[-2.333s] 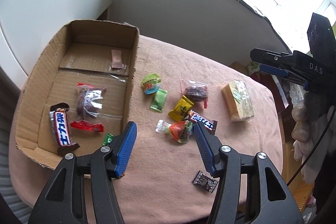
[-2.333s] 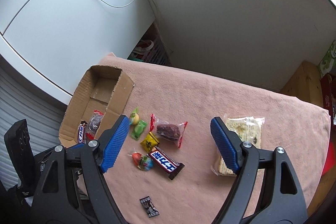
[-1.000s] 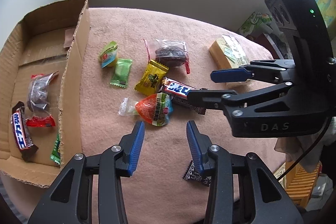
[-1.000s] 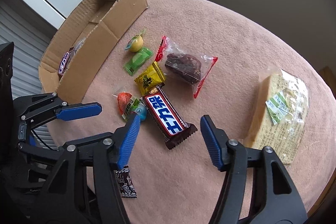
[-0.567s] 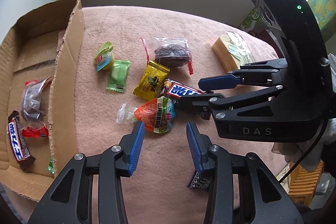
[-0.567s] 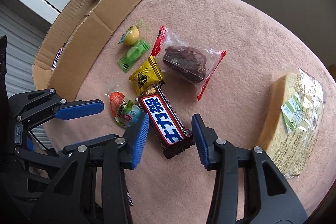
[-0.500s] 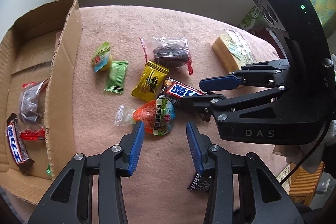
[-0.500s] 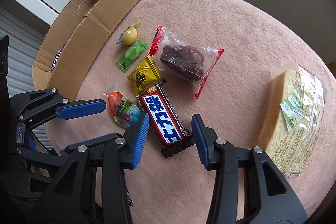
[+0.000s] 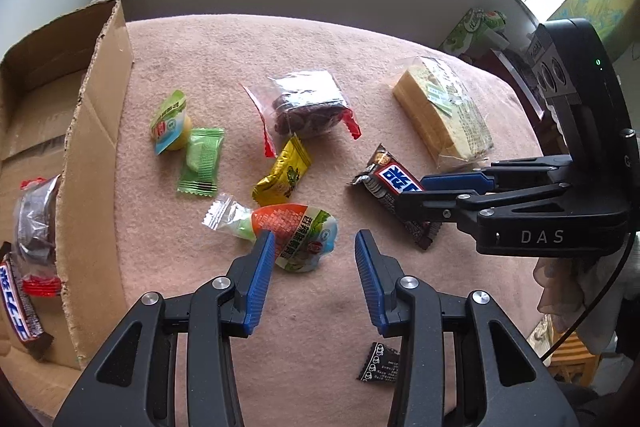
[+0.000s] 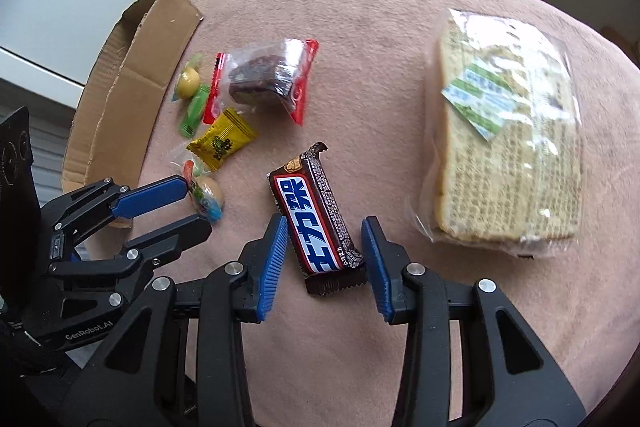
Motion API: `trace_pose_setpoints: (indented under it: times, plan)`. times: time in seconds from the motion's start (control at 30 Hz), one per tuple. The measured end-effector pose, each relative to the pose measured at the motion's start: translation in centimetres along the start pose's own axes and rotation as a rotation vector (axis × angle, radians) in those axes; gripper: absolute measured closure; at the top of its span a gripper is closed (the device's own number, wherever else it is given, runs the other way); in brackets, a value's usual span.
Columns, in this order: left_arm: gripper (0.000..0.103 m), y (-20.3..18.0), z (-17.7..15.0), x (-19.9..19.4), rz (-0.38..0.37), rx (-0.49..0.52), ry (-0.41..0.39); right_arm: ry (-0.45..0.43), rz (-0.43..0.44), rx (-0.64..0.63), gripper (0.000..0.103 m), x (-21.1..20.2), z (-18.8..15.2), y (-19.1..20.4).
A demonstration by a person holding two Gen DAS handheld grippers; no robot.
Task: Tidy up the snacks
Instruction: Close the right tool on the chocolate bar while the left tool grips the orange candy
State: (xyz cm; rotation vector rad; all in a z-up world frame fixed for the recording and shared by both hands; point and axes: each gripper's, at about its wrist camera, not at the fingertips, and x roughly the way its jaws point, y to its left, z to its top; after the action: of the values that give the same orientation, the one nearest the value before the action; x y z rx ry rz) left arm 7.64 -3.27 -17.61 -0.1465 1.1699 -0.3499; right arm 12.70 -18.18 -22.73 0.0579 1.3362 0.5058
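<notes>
You have the open brown cardboard box (image 9: 96,131) at the far left, already holding some snacks, so loose ones probably go there. Your right gripper (image 10: 324,247) points steeply down, its jaws just closing around the brown chocolate bar with the blue label (image 10: 316,215); contact is hard to see. Your left gripper (image 9: 314,259), spread, straddles the orange-green jelly pouch (image 9: 296,235).

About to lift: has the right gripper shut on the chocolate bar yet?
Not yet. The right gripper has been closing around the chocolate bar, but gaps show beside both fingers.
</notes>
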Motion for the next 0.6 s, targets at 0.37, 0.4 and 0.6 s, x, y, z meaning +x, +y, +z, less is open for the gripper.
trace_pose_setpoints:
  times: [0.37, 0.4, 0.6]
  plan:
    - [0.063, 0.2, 0.3, 1.1, 0.07, -0.063, 0.024, -0.012, -0.073, -0.044, 0.056, 0.2, -0.3, 1.2]
    - [0.063, 0.1, 0.4, 1.3, 0.075, -0.06, 0.025, -0.013, -0.079, -0.048, 0.047, 0.3, -0.3, 1.4]
    - [0.063, -1.3, 0.6, 2.2, 0.127, 0.001, 0.021, -0.011, -0.129, -0.076, 0.044, 1.0, 0.0, 2.2]
